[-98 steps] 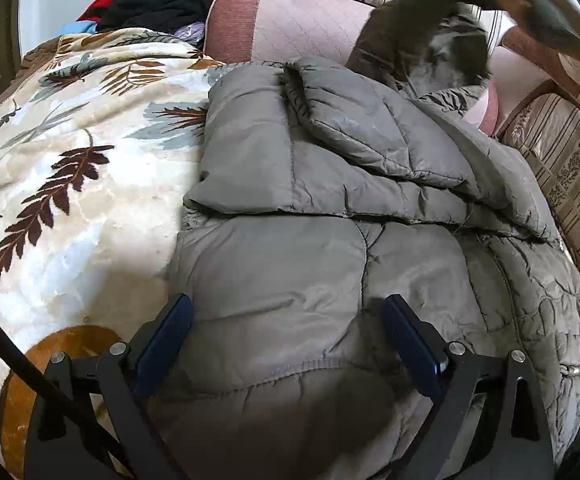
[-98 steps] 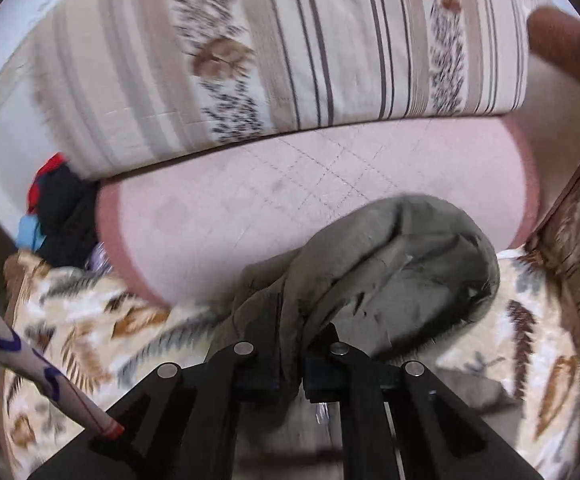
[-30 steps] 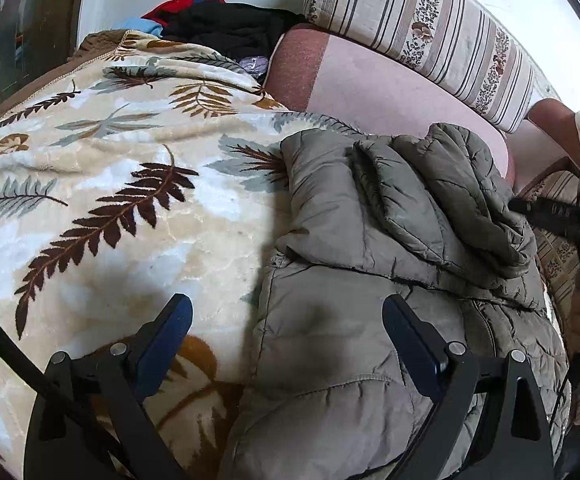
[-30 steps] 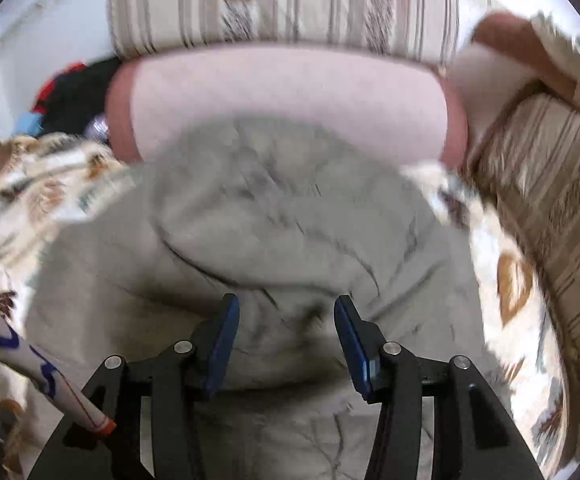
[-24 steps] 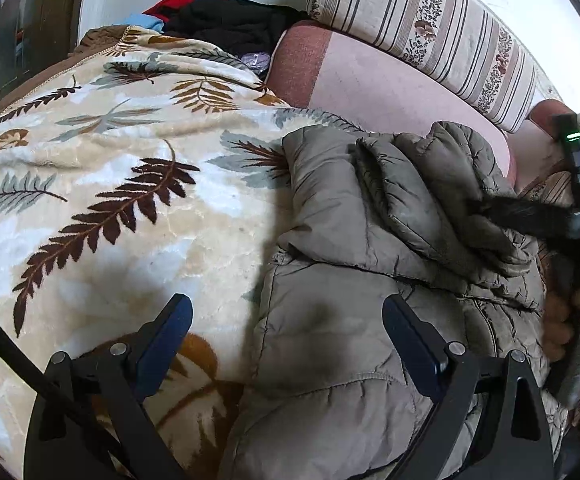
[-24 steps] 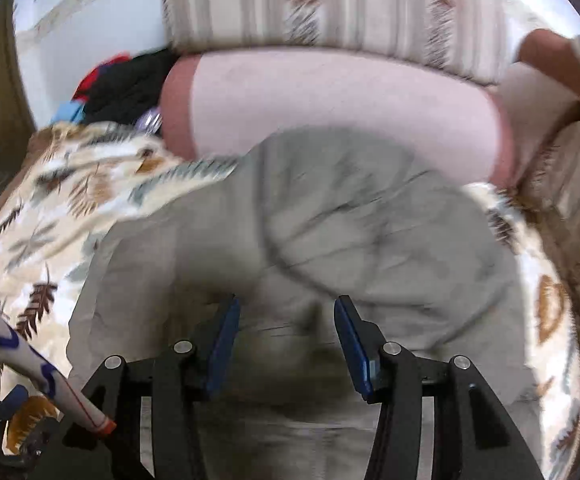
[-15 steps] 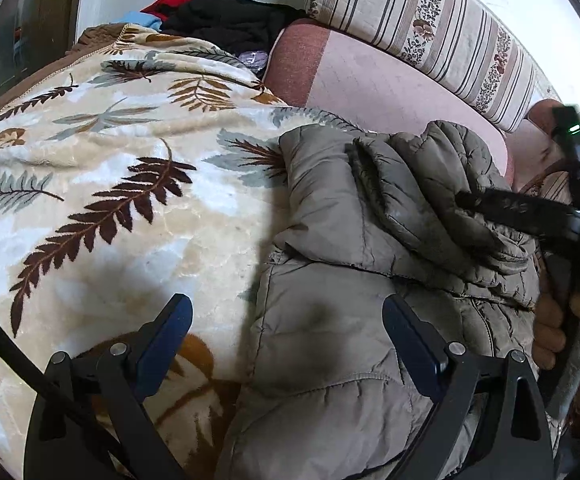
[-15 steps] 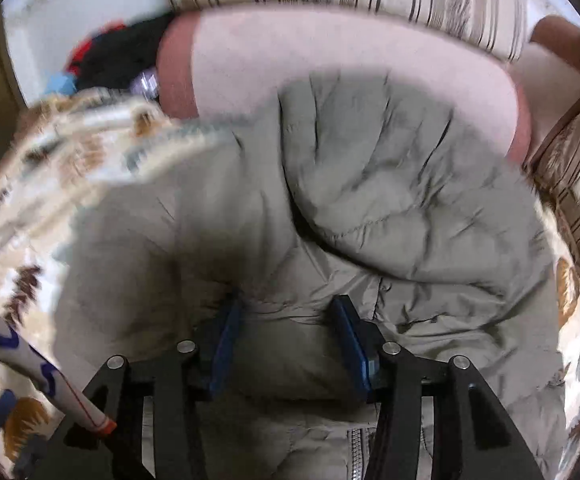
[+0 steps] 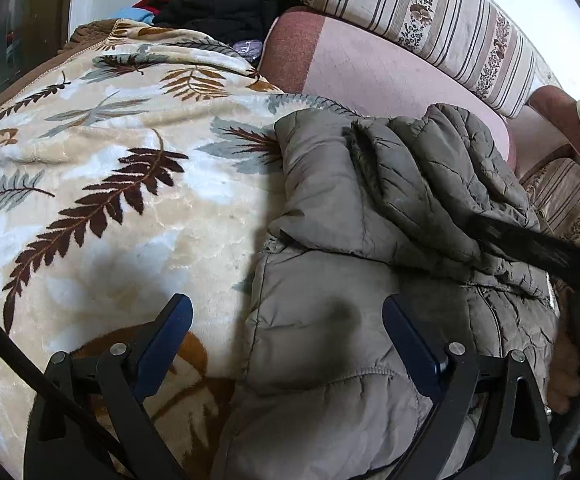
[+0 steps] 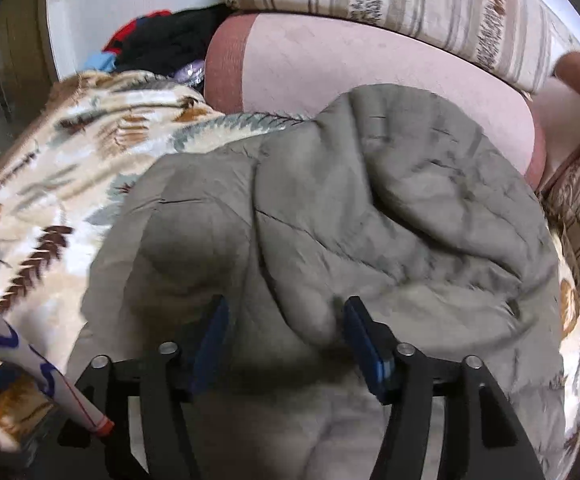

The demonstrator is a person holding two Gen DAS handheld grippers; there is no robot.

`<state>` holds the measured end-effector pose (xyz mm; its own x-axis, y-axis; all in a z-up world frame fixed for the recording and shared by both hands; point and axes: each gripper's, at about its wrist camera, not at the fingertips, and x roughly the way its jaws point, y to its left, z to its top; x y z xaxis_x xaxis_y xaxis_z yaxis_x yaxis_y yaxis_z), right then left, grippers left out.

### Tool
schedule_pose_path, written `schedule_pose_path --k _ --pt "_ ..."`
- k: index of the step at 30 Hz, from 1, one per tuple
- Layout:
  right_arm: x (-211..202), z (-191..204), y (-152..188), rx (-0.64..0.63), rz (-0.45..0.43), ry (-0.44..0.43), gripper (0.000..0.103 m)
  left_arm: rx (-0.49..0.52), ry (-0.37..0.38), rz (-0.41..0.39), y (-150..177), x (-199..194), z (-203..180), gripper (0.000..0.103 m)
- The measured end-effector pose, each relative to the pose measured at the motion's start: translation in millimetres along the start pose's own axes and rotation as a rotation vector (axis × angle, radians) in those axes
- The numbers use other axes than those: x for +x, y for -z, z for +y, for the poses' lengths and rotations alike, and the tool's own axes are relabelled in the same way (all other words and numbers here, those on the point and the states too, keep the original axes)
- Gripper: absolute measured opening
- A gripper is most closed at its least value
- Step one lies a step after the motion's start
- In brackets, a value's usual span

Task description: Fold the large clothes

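Note:
An olive-grey quilted jacket [image 9: 353,216] lies on a leaf-patterned blanket [image 9: 102,184], with its sleeves and hood folded over its upper half. It also shows in the right wrist view [image 10: 369,216]. My left gripper [image 9: 286,328] is open and empty, low over the jacket's left edge near the hem. My right gripper [image 10: 284,328] is open and empty, its jaws on either side of a puffed fold of the jacket, not closed on it. The right gripper also shows blurred at the right edge of the left wrist view [image 9: 529,244].
A pink cushion [image 9: 369,68] and a striped bolster [image 9: 429,20] stand behind the jacket. A pile of dark and red clothes [image 9: 218,8] sits at the back left. A striped sofa arm [image 9: 565,200] borders the right side.
My right gripper let go of the hood, which now lies folded on the jacket, and has come down low over the jacket with its jaws open. My left gripper has barely moved.

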<state>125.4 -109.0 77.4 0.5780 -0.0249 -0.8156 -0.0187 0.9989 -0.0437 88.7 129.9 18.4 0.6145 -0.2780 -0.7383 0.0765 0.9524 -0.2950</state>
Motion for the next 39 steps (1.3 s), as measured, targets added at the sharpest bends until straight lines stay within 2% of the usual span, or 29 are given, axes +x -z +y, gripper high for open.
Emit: schedule_pose_path --k 3,6,11,14,18,21,23,26,30,34,39 --pt "-28 -37 26 0.043 0.026 -0.008 0.075 -0.01 0.015 0.009 2 -1 1 0.095" --pt "-51 -79 59 0.07 0.061 0.005 0.076 -0.012 0.008 0.018 7 -1 1 0.095" --pt "-103 -179 125 0.152 0.084 0.155 0.079 -0.039 -0.002 0.006 17 -16 -2 0.095" --pt "-126 -238 162 0.288 0.091 0.188 0.081 -0.088 0.016 0.0 25 -34 -2 0.095" --pt "-137 -294 206 0.48 0.09 0.161 0.082 -0.118 0.017 0.0 39 -61 2 0.095" --pt "-132 -309 221 0.56 0.082 0.112 0.082 -0.126 -0.019 0.02 50 -74 11 0.095" --pt "-129 -313 224 0.589 0.061 0.059 0.082 -0.172 -0.029 0.043 54 -82 24 0.095" --pt "-124 -310 223 0.579 0.032 0.008 0.083 -0.263 0.009 0.069 56 -91 49 0.095" --pt "-108 -304 225 0.567 0.043 -0.051 0.083 -0.351 0.065 0.1 56 -92 77 0.095" --pt "-97 -306 235 0.598 0.06 -0.131 0.083 -0.376 0.153 0.176 58 -73 85 0.095" --pt "-99 -322 250 0.681 0.045 -0.199 0.083 -0.369 0.204 0.236 66 -54 77 0.095"
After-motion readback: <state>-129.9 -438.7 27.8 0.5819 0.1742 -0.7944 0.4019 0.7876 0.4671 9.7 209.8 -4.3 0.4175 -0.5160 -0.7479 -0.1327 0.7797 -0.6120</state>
